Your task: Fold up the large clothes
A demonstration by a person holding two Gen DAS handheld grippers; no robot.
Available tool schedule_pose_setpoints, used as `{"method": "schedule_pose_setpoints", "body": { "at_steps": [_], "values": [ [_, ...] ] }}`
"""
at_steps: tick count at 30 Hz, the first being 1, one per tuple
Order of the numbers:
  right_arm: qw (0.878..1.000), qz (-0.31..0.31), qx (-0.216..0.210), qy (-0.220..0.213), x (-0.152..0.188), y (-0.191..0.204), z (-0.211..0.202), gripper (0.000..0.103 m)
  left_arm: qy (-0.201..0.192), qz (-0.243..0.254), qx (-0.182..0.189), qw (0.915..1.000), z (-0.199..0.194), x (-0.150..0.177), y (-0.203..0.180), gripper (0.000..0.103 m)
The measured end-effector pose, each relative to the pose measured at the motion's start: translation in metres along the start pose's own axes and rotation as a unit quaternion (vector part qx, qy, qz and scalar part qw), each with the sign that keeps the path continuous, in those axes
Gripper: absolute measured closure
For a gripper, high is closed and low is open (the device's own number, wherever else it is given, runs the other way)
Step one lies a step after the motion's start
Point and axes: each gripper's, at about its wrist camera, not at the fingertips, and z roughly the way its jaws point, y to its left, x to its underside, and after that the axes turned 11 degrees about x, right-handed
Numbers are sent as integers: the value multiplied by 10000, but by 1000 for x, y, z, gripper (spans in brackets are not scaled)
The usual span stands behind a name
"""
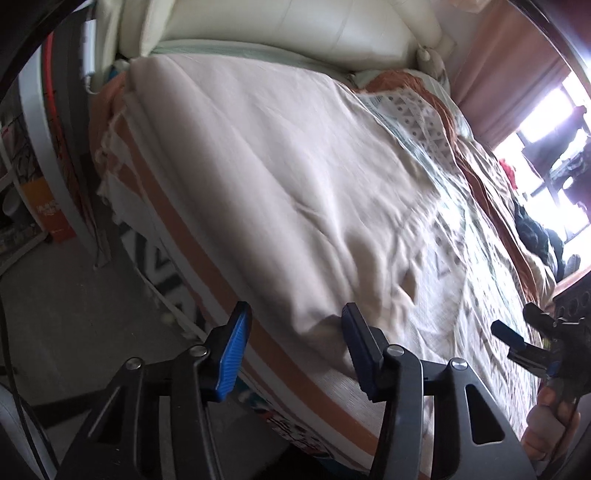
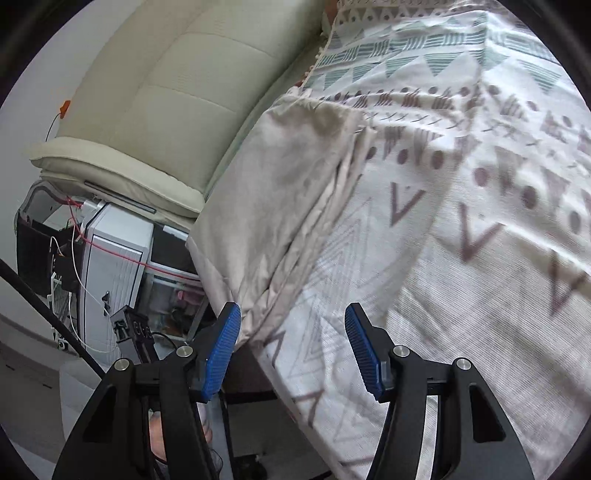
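Beige cloth (image 1: pixel 266 177) flat on bed (image 1: pixel 491 295); long axis twd headboard (image 1: pixel 280 26)

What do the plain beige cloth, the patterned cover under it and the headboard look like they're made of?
Plain beige cloth: thin woven fabric, probably cotton or linen, matte; it lies in soft creases.
Patterned cover: woven textile, matte, with printed or woven triangles and dots; a visible weave grain suggests coarse cotton.
Headboard: padded, stitched panels with a slight sheen, likely faux leather, though real leather cannot be ruled out.
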Motion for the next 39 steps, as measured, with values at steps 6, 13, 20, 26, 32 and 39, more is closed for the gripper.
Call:
{"method": "schedule_pose_setpoints", "body": {
  "at_steps": [6,13,20,26,32,39],
  "values": [
    [9996,203,41,-172,28,-23,-46,46,235,-52,-102,9997,15,21,-7,52],
    [9984,254,169,-480,52,-43,-107,46,-30,173,-256,9995,-18,27,-34,52],
    [9940,228,531,-924,76,-44,-164,30,-321,507,-326,9977,-57,24,-71,48],
    [9850,169,897,-1467,106,-41,-222,22,-607,1001,-255,9928,-91,35,-112,26],
    [9717,-25,1301,-1970,146,-30,-276,15,-722,1463,-142,9865,-120,53,-152,24],
    [9497,-246,1882,-2493,202,-1,-326,10,-958,2021,108,9746,-159,83,-193,0]
  ]
}}
